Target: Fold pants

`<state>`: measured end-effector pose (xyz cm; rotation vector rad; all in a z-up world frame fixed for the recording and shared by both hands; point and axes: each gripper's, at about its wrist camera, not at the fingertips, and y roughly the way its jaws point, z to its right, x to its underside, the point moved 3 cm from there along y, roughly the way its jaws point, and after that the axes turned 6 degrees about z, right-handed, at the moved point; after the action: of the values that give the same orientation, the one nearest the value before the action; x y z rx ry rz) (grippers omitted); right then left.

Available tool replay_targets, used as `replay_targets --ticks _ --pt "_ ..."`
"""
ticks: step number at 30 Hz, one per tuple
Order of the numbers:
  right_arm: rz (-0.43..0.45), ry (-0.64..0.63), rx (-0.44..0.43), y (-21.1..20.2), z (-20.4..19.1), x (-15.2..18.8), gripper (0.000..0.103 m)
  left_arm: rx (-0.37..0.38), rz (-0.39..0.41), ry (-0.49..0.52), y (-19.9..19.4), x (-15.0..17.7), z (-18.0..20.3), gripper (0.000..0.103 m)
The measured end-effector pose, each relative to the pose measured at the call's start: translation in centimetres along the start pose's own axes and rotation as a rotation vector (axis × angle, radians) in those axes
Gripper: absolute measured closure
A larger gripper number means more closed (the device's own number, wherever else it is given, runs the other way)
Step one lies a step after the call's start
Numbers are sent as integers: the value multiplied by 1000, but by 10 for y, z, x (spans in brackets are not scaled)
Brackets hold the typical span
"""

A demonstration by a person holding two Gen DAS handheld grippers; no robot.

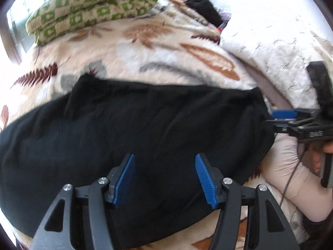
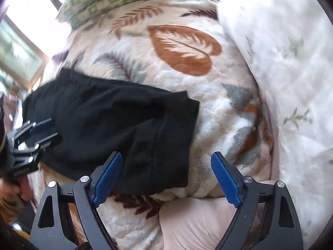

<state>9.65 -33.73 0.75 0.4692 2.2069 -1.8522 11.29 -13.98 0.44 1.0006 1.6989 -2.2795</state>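
The black pants (image 1: 135, 141) lie folded in a long band on the leaf-patterned blanket (image 1: 145, 41). My left gripper (image 1: 164, 162) is open and empty, hovering over the pants' near edge. The right gripper shows in the left wrist view (image 1: 276, 120) at the pants' right end, its blue pad at the cloth's edge. In the right wrist view the pants (image 2: 116, 125) lie ahead to the left, and my right gripper (image 2: 166, 162) is open, empty, over the pants' right end and the blanket (image 2: 218, 108). The left gripper (image 2: 39, 133) shows at the pants' left side.
A folded green-and-cream checked quilt (image 1: 93, 6) lies at the far side. A white quilted cover (image 1: 281, 31) is heaped on the right, and it also shows in the right wrist view (image 2: 291, 73). A dark garment (image 1: 199, 4) lies at the back. A window (image 2: 25, 31) is at left.
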Motion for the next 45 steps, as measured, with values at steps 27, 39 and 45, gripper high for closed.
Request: replay_targets --ticks 27,39,45 --pt "-7 66 -159 7 -1 -4 82 42 -37 103 35 -4 33 66" --pt "92 22 -219 -34 -49 -24 86 118 17 -99 6 -8 -13 73" --pt "130 -53 -254 -45 -105 -31 86 66 55 -256 -30 5 -86 73"
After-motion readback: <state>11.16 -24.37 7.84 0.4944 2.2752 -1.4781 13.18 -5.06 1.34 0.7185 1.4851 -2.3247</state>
